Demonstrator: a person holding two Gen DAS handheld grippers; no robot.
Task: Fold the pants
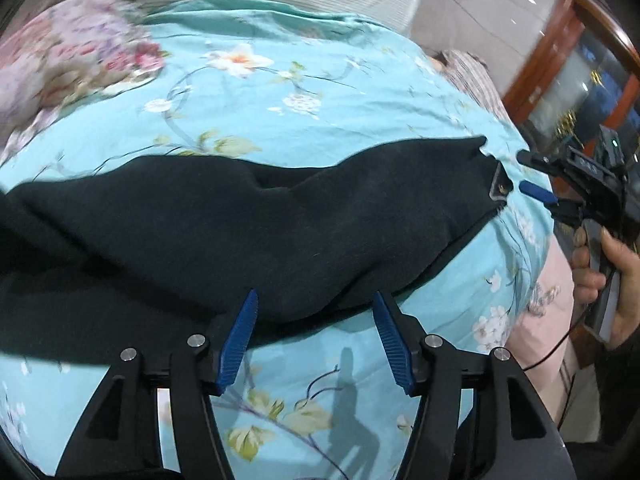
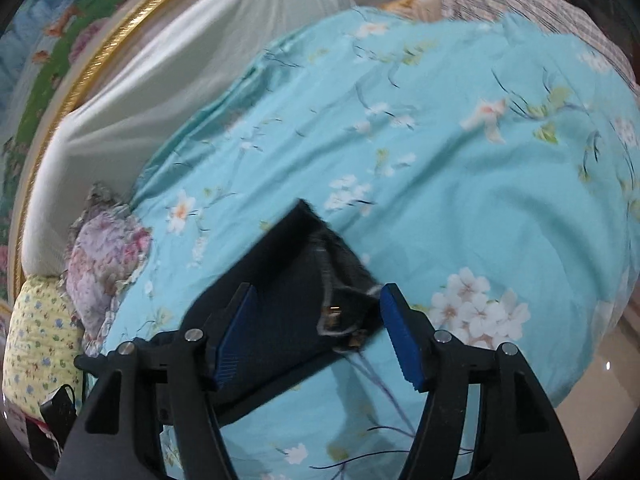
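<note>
Your left gripper (image 1: pixel 316 308) has its blue fingers spread wide, holding nothing, tips just at the near edge of the black pants (image 1: pixel 240 232). The pants lie flat on the turquoise floral bedspread (image 1: pixel 280 112), their long axis running side to side across your left wrist view, the left end running out of frame and the right end tapering to a corner with a small tag (image 1: pixel 500 186). Just beyond that corner sits your right gripper (image 1: pixel 536 176), its fingers also apart and gripping nothing. In the right wrist view, the pants' end (image 2: pixel 280 312) lies between and just ahead of the open fingers (image 2: pixel 316 304), pointing away up-left, on the bedspread (image 2: pixel 460 160). A flowered pillow (image 2: pixel 104 256) rests further left.
</note>
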